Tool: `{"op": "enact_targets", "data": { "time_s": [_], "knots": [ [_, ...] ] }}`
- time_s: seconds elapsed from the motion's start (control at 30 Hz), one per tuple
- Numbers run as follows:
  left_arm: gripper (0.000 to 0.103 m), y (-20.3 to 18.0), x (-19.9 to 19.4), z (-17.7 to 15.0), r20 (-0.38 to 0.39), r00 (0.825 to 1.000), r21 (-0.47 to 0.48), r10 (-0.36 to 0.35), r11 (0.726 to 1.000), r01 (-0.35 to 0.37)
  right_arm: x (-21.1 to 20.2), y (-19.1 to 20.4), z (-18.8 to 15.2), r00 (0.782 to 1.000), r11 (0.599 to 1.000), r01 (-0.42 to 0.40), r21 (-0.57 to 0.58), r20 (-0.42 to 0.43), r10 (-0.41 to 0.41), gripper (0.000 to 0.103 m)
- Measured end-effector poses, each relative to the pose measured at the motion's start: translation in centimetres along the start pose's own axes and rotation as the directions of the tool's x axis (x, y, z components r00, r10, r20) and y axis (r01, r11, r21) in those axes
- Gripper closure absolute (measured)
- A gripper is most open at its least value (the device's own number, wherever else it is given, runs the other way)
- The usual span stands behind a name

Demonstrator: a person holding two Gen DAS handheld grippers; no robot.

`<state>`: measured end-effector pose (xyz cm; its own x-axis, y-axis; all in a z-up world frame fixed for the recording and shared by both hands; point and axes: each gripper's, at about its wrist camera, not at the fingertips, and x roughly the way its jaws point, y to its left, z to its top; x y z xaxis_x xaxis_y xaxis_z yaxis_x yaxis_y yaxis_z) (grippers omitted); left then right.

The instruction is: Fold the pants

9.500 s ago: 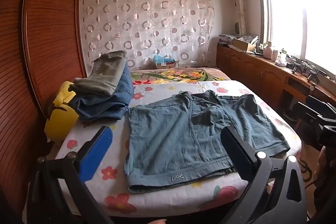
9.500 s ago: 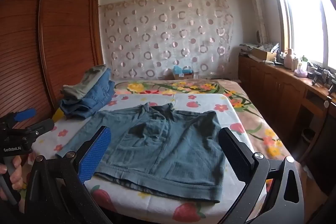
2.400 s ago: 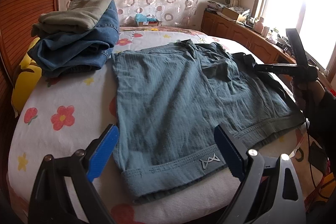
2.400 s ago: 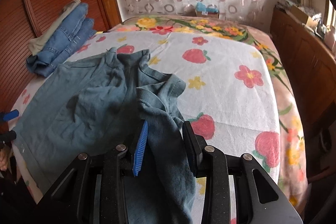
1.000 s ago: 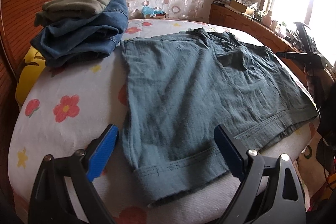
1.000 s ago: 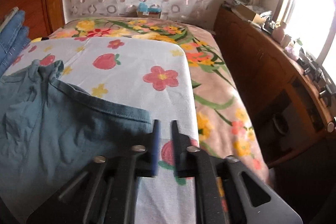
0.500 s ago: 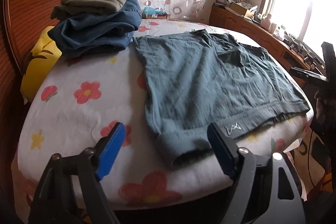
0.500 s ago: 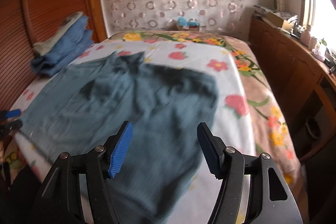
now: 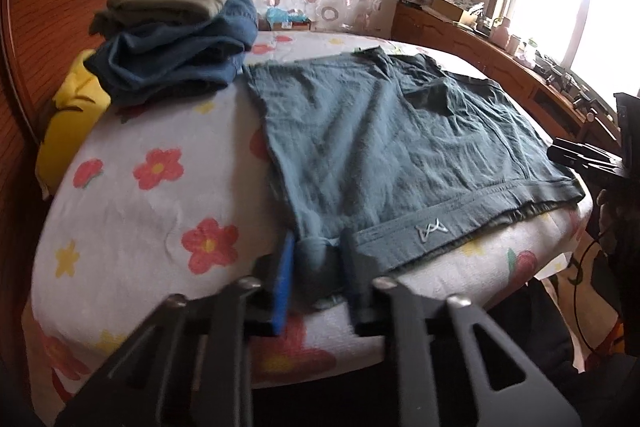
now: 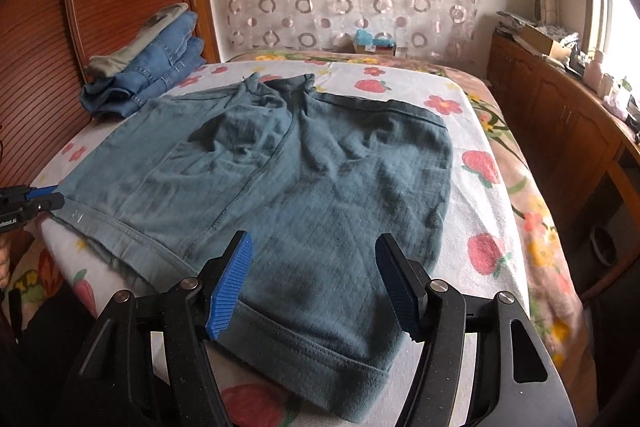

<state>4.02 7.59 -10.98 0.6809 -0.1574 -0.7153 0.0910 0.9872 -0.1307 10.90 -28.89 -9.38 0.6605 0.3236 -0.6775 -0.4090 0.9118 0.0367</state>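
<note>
One pair of teal-green cotton shorts (image 10: 280, 187) lies spread flat on the flower-printed white bedspread (image 10: 472, 227), its hems at the near edge. The left gripper (image 9: 318, 267) has just been closing, and its two fingers now pinch a bunched hem corner of the shorts. The right gripper (image 10: 316, 279) hovers over the other leg's hem, its two blue pads (image 10: 230, 287) apart and gripping nothing. Beyond the shorts' far left corner sits one stack of folded clothes (image 10: 148, 67).
</note>
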Motion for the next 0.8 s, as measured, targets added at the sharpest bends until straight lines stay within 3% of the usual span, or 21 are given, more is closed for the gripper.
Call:
{"op": "enact_targets", "data": {
  "time_s": [0.07, 0.33, 0.8],
  "knots": [
    [0.097, -0.5, -0.3, 0.6, 0.011, 1.000, 0.010, -0.010, 1.000, 0.009, -0.3, -0.2, -0.1, 1.000, 1.000, -0.008, 0.013, 0.009, 0.008, 0.038],
    [0.099, -4.8, -1.8, 4.8, 0.080, 0.993, 0.099, -0.082, 0.992, 0.074, -1.7, -1.1, -0.3, 0.999, 0.999, -0.022, 0.046, 0.041, 0.020, 0.038],
    [0.099, -15.2, 0.9, 10.8, 0.058, 0.971, 0.239, -0.232, 0.948, 0.212, -4.5, -3.8, -0.8, 0.996, 0.997, 0.002, 0.083, 0.085, -0.009, 0.038]
  ]
}}
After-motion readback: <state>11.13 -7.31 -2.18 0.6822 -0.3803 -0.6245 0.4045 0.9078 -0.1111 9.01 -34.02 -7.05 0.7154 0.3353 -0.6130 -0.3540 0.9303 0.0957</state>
